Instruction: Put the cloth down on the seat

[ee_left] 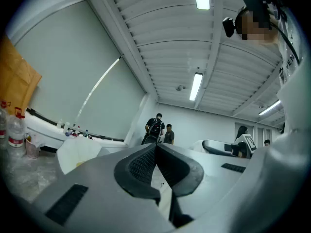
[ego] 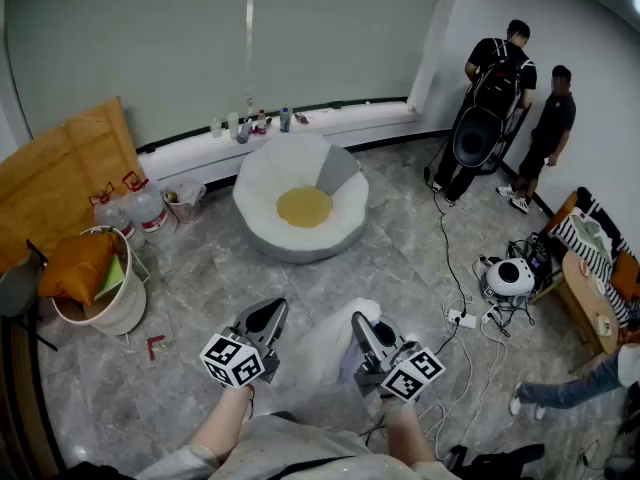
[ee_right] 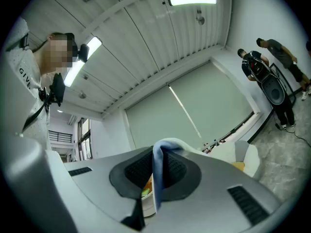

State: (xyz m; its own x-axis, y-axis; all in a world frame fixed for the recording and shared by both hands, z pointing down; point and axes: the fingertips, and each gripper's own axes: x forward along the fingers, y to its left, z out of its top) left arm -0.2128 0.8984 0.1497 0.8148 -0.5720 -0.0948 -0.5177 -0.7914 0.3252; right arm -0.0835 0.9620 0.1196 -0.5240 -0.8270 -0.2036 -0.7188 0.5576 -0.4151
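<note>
The seat [ego: 262,180] is a round white beanbag with a yellow cushion [ego: 304,206], on the floor ahead of me in the head view. A pale cloth [ego: 326,356] hangs between my two grippers near the bottom of that view. My right gripper [ego: 358,320] is shut on it; in the right gripper view [ee_right: 158,152] a bluish fold of the cloth [ee_right: 157,183] runs up between the pads and over their tip. My left gripper [ego: 272,313] is shut too, pads meeting [ee_left: 155,147], with a pale strip of cloth [ee_left: 162,181] between them lower down.
A basket [ego: 115,313] with an orange bag and water bottles [ego: 140,208] stand at the left. Two people [ego: 520,98] stand by a black device at the back right. Cables and a power strip [ego: 465,318] lie on the floor to the right, near a white round device [ego: 510,276].
</note>
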